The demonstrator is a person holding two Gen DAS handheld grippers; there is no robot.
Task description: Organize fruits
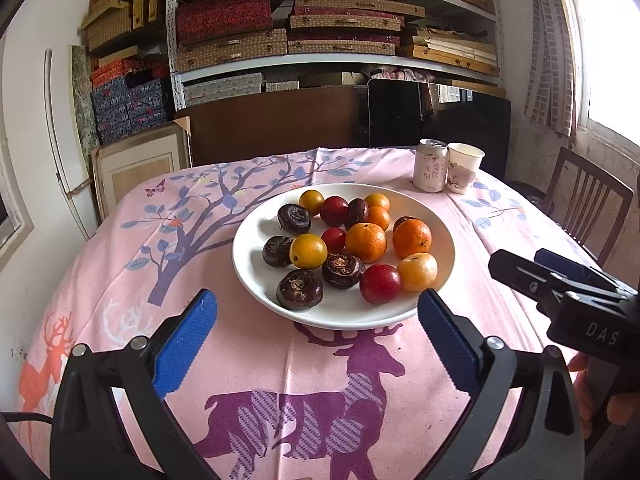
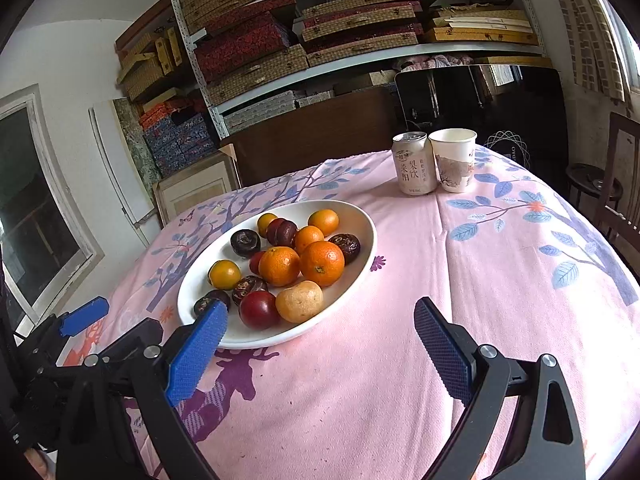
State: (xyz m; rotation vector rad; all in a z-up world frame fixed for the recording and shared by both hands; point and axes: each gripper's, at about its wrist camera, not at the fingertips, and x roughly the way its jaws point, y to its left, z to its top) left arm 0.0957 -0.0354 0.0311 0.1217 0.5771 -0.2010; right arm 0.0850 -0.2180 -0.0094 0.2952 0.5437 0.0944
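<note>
A home storeroom is suggested: metal shelves [image 1: 336, 20] at the far wall are stacked with fabric-covered boxes [image 1: 224, 16], behind a tablecloth-covered table [image 1: 120, 280].

Metal shelves [image 1: 332, 68] stacked with flat boxes line the far wall. A bright window [image 1: 608, 40] lies right, beside a wooden chair [image 1: 588, 204].

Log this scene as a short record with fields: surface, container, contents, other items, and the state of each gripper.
surface: table under a pink tablecloth printed with deer and trees
container: white plate
contents: oranges, red fruits, yellow fruits, dark brown fruits, all mixed together
other items: drink can touching a paper cup, behind the plate
left gripper: open, empty, before the plate
right gripper: open, empty
</note>
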